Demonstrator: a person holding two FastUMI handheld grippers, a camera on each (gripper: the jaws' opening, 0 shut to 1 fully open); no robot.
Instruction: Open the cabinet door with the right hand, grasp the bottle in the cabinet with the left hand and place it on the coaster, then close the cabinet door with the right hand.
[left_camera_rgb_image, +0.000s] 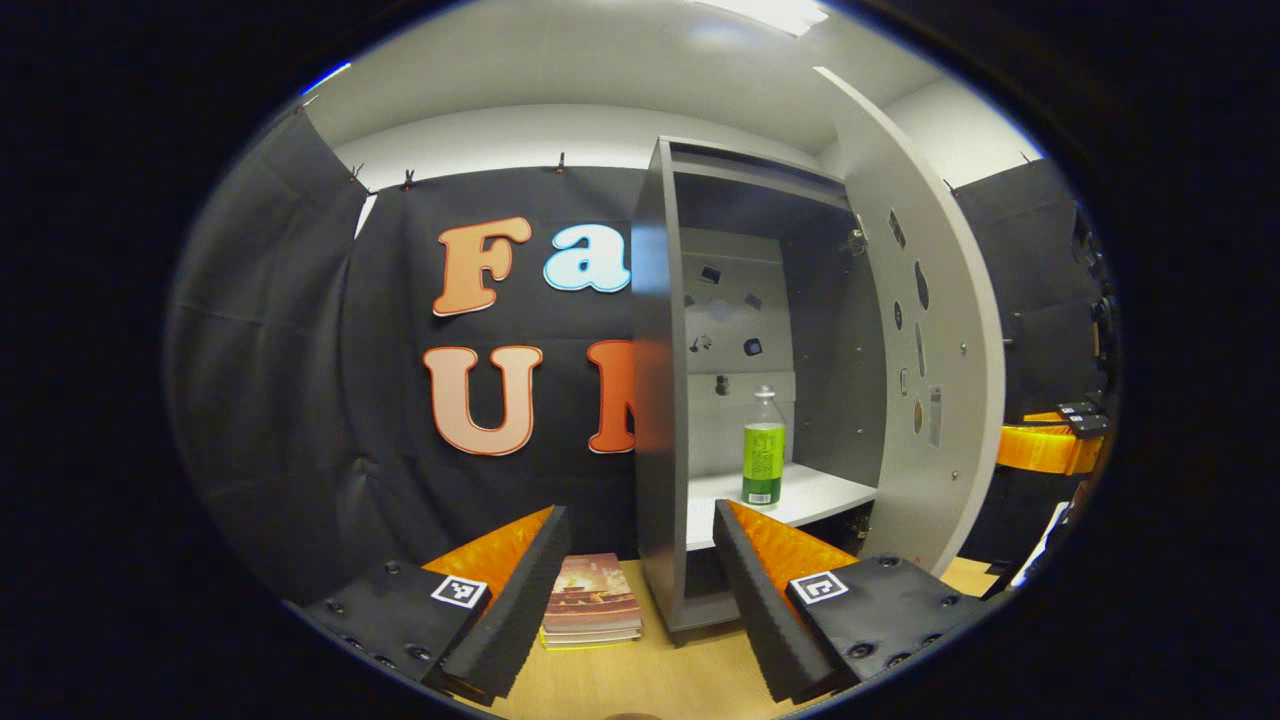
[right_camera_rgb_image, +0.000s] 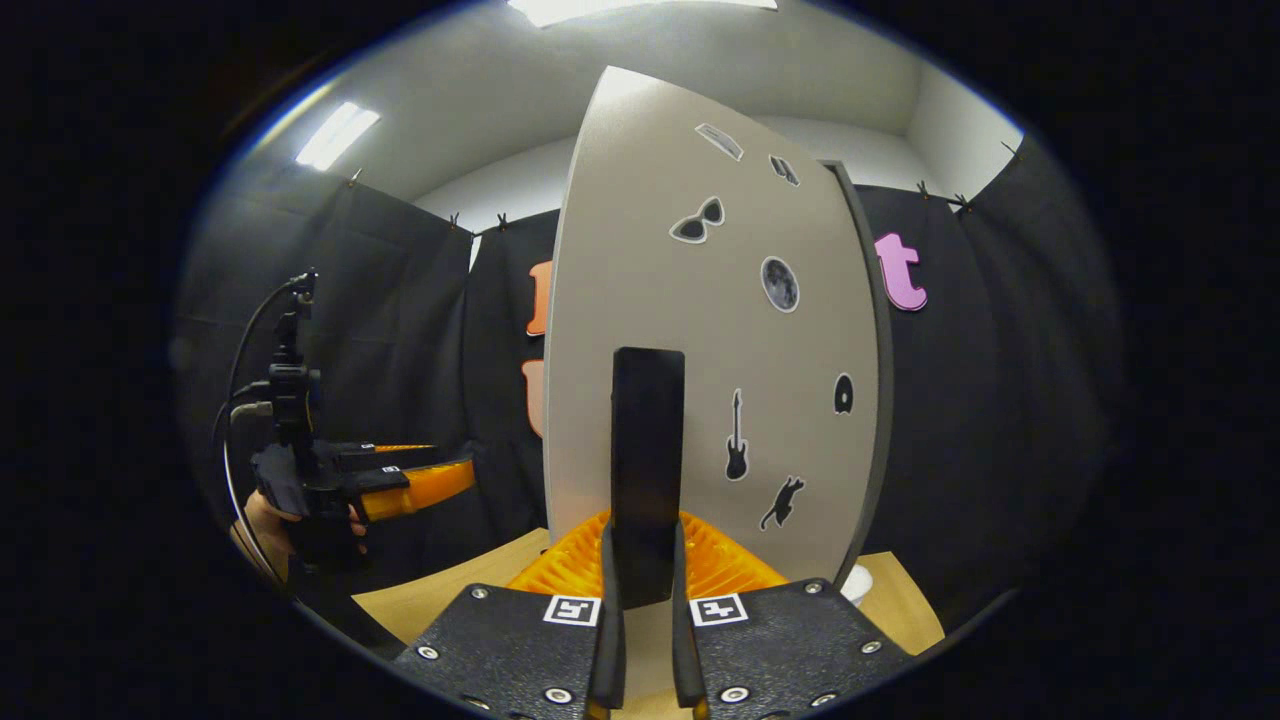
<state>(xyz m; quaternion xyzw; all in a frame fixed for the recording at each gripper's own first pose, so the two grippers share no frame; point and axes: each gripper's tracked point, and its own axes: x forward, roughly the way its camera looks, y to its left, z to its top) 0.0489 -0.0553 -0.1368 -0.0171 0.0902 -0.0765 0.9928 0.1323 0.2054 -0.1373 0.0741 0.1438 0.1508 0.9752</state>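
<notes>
In the left gripper view, the left gripper (left_camera_rgb_image: 640, 590) sits at the bottom centre with its fingers spread wide apart and nothing between them. Beyond it, right of centre, stands the grey cabinet (left_camera_rgb_image: 660, 400) with its door (left_camera_rgb_image: 930, 330) swung open toward the right of the frame. The bottle (left_camera_rgb_image: 764, 450), clear with a green label, stands upright on the white shelf (left_camera_rgb_image: 830, 495) inside, toward the shelf's front left, well beyond the fingertips and touching neither finger. A small stack of books (left_camera_rgb_image: 592, 600) lies on the wooden table (left_camera_rgb_image: 660, 680) at lower centre, just left of the cabinet's base and between the two fingers as framed. At the right edge, an orange and black part of the right gripper (left_camera_rgb_image: 1050, 440) shows just past the door.

In the right gripper view, the right gripper (right_camera_rgb_image: 647, 585) at bottom centre is clenched on the black handle (right_camera_rgb_image: 648, 470), which rises upright between its two fingers against the door's sticker-covered face (right_camera_rgb_image: 700, 330). At the left of the frame, the left gripper (right_camera_rgb_image: 400, 480) is held in a hand (right_camera_rgb_image: 270, 515), its orange fingers pointing toward the cabinet. A white object (right_camera_rgb_image: 855, 583) peeks out at the door's lower right; whether it is the coaster cannot be told.
</notes>
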